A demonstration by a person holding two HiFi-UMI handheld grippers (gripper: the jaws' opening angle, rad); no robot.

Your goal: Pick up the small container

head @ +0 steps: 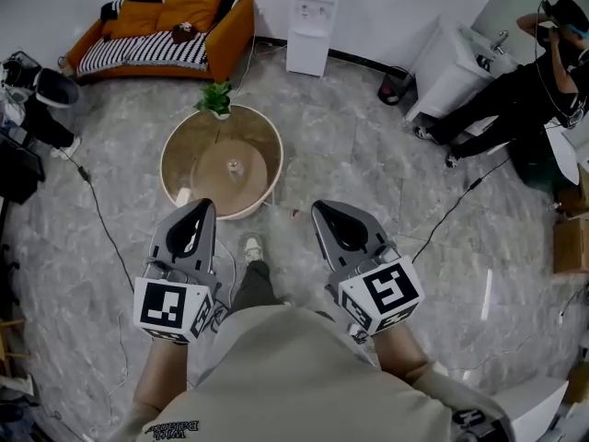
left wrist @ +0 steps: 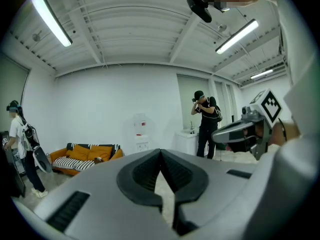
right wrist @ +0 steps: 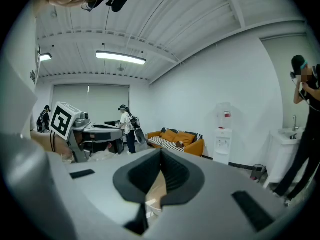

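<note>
A small pale container (head: 234,166) stands at the middle of a round tan table (head: 179,150) ahead of me. Both grippers hang in the air short of the table's near edge, pointing forward. In the head view my left gripper (head: 205,205) has its tips over the table's near rim, with nothing between the meeting jaws. My right gripper (head: 318,209) is to the table's right, also shut and empty. The left gripper view shows its dark pads (left wrist: 150,170) meeting at the tip; the right gripper view shows its pads (right wrist: 172,173) meeting the same way.
A potted plant (head: 216,98) sits at the table's far rim and a white object (head: 184,195) at its near left rim. Beyond are an orange sofa (head: 166,26), a water dispenser (head: 313,21) and a white sink cabinet (head: 456,63). A person in black (head: 525,90) stands right. Cables cross the marble floor (head: 368,164).
</note>
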